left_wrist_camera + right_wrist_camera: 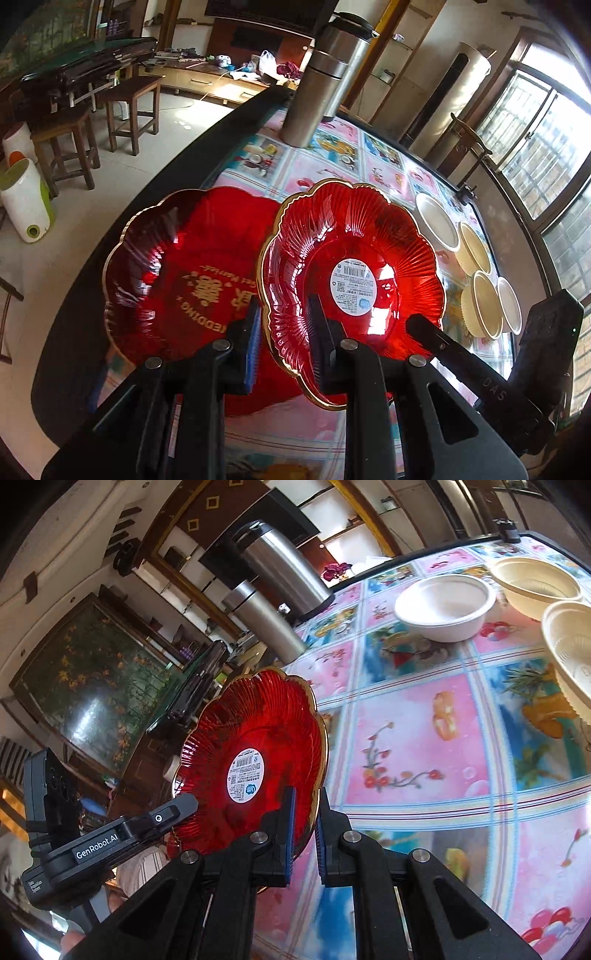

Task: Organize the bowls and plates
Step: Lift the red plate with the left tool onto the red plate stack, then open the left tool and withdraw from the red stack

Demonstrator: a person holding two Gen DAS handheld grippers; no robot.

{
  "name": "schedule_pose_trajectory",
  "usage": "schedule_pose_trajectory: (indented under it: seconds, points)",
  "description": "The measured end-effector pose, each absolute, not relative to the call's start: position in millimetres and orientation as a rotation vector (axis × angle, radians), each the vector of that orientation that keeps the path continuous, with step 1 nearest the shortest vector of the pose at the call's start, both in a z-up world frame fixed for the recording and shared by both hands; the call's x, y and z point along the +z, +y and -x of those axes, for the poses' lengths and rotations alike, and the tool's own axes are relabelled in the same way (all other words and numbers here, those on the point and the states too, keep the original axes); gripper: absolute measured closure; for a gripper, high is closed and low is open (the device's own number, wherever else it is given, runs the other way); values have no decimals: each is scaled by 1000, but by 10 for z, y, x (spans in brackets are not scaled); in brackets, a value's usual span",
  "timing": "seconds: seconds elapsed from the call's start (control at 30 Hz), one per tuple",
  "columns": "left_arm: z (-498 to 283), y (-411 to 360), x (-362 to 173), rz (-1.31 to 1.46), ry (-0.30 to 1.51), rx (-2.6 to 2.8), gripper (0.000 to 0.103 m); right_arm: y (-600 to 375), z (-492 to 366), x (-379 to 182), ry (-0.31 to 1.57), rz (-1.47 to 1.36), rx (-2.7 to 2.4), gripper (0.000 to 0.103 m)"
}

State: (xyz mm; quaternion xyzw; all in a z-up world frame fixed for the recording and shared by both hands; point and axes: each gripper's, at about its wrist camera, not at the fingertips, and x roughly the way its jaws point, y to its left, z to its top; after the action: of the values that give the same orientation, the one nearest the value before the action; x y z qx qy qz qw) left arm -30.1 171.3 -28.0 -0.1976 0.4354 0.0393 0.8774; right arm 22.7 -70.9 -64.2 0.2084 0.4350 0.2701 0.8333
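A red glass plate [369, 229] with a gold scalloped rim and a white sticker is held tilted above the table. My left gripper [284, 314] is shut on its near rim. In the right wrist view the same plate [258, 731] stands almost on edge, with my right gripper [304, 801] shut on its rim. The left gripper's body [122, 834] reaches the plate's far side there. A second red plate [155, 266] lies near the table's left edge on a red sheet with gold lettering. A white bowl [445, 605] and cream bowls [535, 583] sit on the table's far right.
The table [424, 738] has a glossy pink and blue patterned cover. Steel flasks [280, 565] stand at its far edge. In the left wrist view, wooden stools [125, 107] and white bins [24, 206] stand on the floor to the left, and windows are at the right.
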Motion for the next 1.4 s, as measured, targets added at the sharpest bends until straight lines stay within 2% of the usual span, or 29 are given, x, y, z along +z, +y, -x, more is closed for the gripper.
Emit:
schedule_pose_trajectory:
  seconds: [0.27, 0.53, 1.2, 1.4]
  points:
    - [402, 2250, -563, 487, 952, 182, 83, 71, -256, -720, 1010, -332, 621, 94]
    - [402, 2439, -730, 499, 983, 207, 83, 511, -245, -975, 1072, -262, 624, 93]
    - [384, 2254, -505, 299, 913, 301, 83, 594, -260, -928, 1040, -183, 601, 89]
    - [377, 2156, -496, 282, 919, 294, 82, 412, -208, -833, 975, -218, 608, 87]
